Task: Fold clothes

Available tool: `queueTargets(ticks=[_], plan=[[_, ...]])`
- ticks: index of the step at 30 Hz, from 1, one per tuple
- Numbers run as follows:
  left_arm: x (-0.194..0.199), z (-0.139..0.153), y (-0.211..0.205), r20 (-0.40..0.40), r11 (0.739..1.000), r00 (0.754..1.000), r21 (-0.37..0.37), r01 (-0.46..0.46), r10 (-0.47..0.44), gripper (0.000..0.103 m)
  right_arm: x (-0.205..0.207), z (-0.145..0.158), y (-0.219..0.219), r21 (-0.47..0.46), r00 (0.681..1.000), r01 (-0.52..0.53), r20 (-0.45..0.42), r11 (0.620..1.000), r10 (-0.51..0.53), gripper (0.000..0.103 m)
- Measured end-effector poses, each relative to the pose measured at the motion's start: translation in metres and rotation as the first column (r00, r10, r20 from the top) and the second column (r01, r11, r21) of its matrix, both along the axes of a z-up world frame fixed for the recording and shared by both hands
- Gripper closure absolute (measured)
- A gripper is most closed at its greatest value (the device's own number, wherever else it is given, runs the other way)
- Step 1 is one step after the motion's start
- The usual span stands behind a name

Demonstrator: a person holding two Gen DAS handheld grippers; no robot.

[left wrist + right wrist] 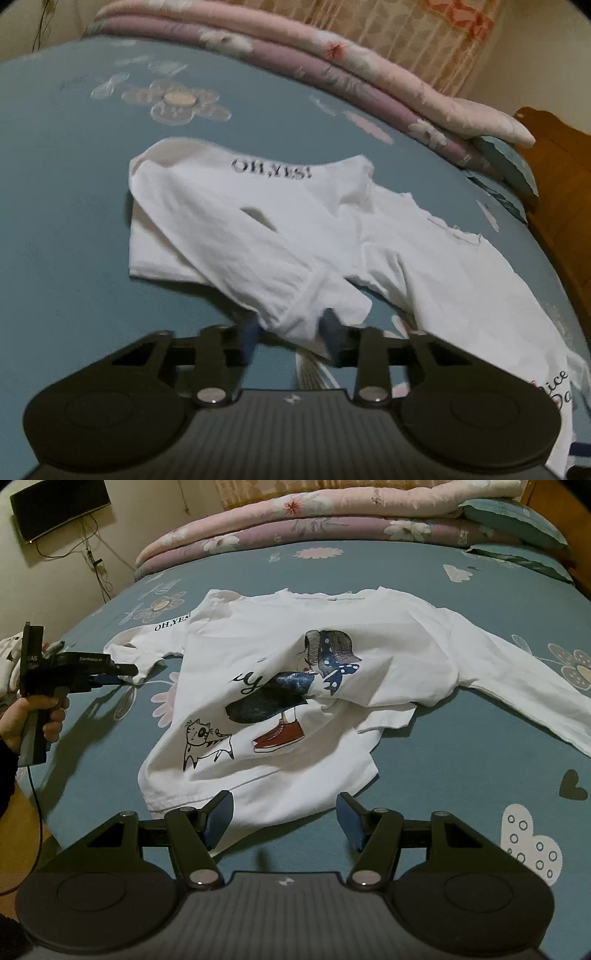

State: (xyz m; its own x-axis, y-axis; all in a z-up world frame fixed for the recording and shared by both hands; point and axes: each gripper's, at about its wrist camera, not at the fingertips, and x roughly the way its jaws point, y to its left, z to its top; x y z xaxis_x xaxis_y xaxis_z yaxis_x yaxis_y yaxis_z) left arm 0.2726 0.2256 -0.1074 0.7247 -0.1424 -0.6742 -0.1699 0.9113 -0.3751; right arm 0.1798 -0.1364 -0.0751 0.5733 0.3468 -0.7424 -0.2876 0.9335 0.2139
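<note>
The left gripper (127,675) sits near the left edge of the bed (461,775), held in a hand (44,720). Its blue pads (334,332) are clamped on the cuff (295,314) of the shirt's left sleeve (236,236), which carries the print "OH,YES!" (271,170). The cuff is gathered between the pads and raised slightly off the bed.

The shirt (295,686) is a white long-sleeved top lying print side up across the middle of the bed, neck toward the stacked quilts (295,524) at the far edge, hem toward the near edge. The body is creased, with a fold running through the printed figure. The right sleeve (524,686) lies stretched out toward the right edge.

The right gripper (284,819) hovers over the hem (229,794) at the near edge, with its jaws standing apart and nothing between them.

Handling, as judged:
- The cloth is light, thin and limp. It will sag and drag, and does not hold a shape when lifted.
- A single-layer pinch may slip. Seamed parts give the firmest hold: cuff, hem, shoulder seam.
- Pulling one point skews the body. Take hold at two spread points.
- Smooth the creases before a fold, or they set into it.
</note>
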Motion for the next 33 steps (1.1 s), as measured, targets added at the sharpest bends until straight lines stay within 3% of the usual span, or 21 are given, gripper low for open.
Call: queueTargets(ticks=[3,8,13,16,20,25,26,29,31,32,33], plan=[[-0.009,0.007,0.005,0.023,1.0,1.0,-0.006,-0.016,0.016,0.092,-0.002,0.003,0.001,0.004,1.0,-0.01,0.011,1.0,0.01,0.037],[-0.027,0.029,0.025,0.061,0.997,0.997,0.05,-0.058,0.055,0.093,-0.002,0.005,0.0,0.01,1.0,0.004,0.013,1.0,-0.004,0.037],[-0.035,0.051,0.055,0.038,0.97,0.995,0.22,-0.101,0.095,0.093,-0.003,0.008,-0.002,0.004,1.0,0.012,0.024,1.0,-0.012,0.037],[-0.032,0.061,0.078,-0.009,0.926,0.993,0.362,-0.109,0.12,0.093,-0.003,0.01,-0.002,0.0,0.999,0.017,0.031,1.0,-0.017,0.037],[-0.017,0.067,0.105,-0.104,0.823,0.984,0.565,-0.064,0.148,0.093,-0.002,0.009,-0.002,0.001,0.999,0.024,0.03,1.0,-0.024,0.037],[0.006,0.063,0.128,-0.191,0.708,0.958,0.706,-0.017,0.214,0.093,0.0,0.009,0.0,-0.002,0.999,0.027,0.029,1.0,-0.027,0.037],[0.009,0.061,0.134,-0.206,0.698,0.951,0.716,-0.015,0.232,0.093,0.0,0.009,0.001,-0.006,0.999,0.026,0.032,1.0,-0.026,0.037],[0.012,0.062,0.154,-0.229,0.734,0.935,0.678,-0.047,0.27,0.093,0.0,0.01,-0.001,-0.015,0.999,0.035,0.036,0.999,-0.035,0.037],[0.013,0.06,0.162,-0.222,0.719,0.923,0.691,-0.078,0.313,0.094,0.001,0.009,-0.003,-0.015,0.998,0.045,0.034,0.999,-0.044,0.037],[0.013,0.06,0.167,-0.218,0.71,0.914,0.698,-0.098,0.341,0.1,0.002,0.009,-0.004,-0.015,0.998,0.05,0.033,0.999,-0.049,0.037],[0.011,0.061,0.172,-0.21,0.721,0.91,0.682,-0.125,0.356,0.1,0.002,0.008,-0.005,-0.014,0.998,0.052,0.031,0.999,-0.051,0.037]])
